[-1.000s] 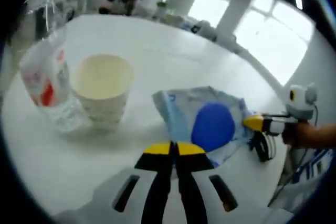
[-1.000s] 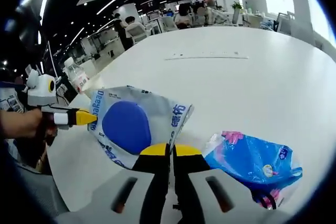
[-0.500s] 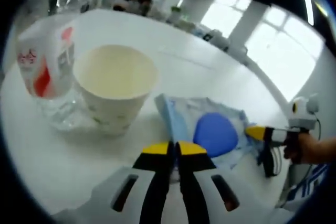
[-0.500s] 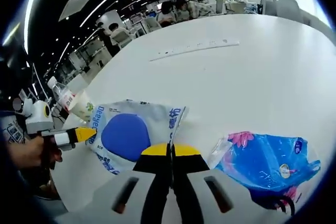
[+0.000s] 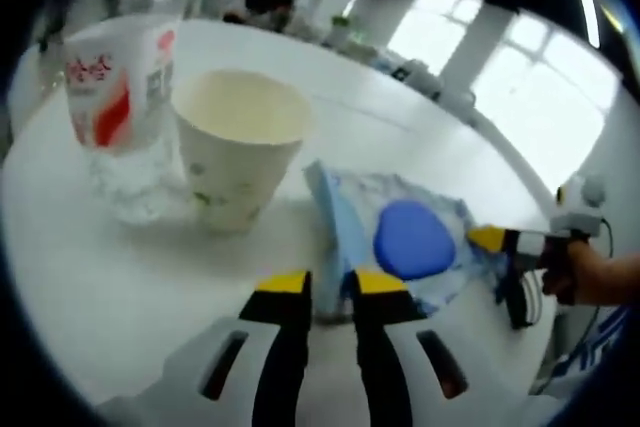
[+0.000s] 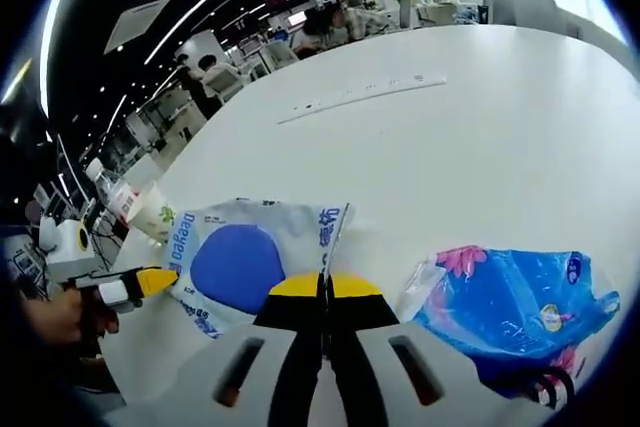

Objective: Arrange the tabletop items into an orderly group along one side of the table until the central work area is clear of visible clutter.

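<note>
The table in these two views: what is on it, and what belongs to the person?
Table: one, white, under everything.
Bottle: one, clear with red-and-white label, beside the cup.
Cup: one, cream paper, upright, beside the bottle.
Pale packet: one, light blue with a dark blue oval, centre.
Blue packet: one, bright blue with pink flowers, right of the pale packet.
Left gripper: yellow-tipped, jaws apart.
Right gripper: yellow-tipped, jaws closed at the pale packet's edge.
Hand: one, holding the right gripper.
</note>
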### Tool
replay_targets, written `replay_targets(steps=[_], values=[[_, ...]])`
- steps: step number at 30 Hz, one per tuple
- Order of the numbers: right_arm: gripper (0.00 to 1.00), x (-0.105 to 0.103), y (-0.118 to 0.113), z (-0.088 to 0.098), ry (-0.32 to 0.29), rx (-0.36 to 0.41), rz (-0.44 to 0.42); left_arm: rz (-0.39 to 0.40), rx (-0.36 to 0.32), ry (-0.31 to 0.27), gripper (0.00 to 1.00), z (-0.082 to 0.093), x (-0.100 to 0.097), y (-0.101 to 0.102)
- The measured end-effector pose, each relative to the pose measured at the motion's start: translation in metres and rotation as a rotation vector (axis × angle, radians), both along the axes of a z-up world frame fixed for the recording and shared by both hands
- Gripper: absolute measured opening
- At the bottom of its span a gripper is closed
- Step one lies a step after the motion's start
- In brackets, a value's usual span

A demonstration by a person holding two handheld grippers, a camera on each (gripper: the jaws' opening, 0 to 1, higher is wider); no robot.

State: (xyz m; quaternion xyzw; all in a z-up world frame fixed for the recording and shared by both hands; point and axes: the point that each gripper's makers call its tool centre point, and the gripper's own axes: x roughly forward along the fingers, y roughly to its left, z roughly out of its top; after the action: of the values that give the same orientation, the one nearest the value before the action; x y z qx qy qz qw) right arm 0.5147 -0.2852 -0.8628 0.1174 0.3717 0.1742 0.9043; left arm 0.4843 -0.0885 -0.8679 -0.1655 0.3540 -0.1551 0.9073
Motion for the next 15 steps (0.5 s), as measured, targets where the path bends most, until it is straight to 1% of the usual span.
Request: replay_targets(steps=[2, 5, 8, 15], values=[[0.0, 0.001, 0.0, 0.0, -0.001, 0.001, -0.002, 0.001, 0.005, 0.011, 0.09, -0.002, 0.0, -0.001], [0.0, 0.003, 0.001, 0.001, -0.003, 0.001, -0.003, 0.001, 0.009, 0.01, 0.04, -0.002, 0.003, -0.002], [0.0, 0.008, 0.002, 0.002, -0.014, -0.008, 0.001, 0.015, 0.02, 0.003, 0.04, -0.001, 0.01, -0.001], [0.0, 0.024, 0.007, 0.004, -0.026, -0.026, 0.022, 0.068, -0.004, 0.013, 0.04, 0.0, 0.027, 0.005]])
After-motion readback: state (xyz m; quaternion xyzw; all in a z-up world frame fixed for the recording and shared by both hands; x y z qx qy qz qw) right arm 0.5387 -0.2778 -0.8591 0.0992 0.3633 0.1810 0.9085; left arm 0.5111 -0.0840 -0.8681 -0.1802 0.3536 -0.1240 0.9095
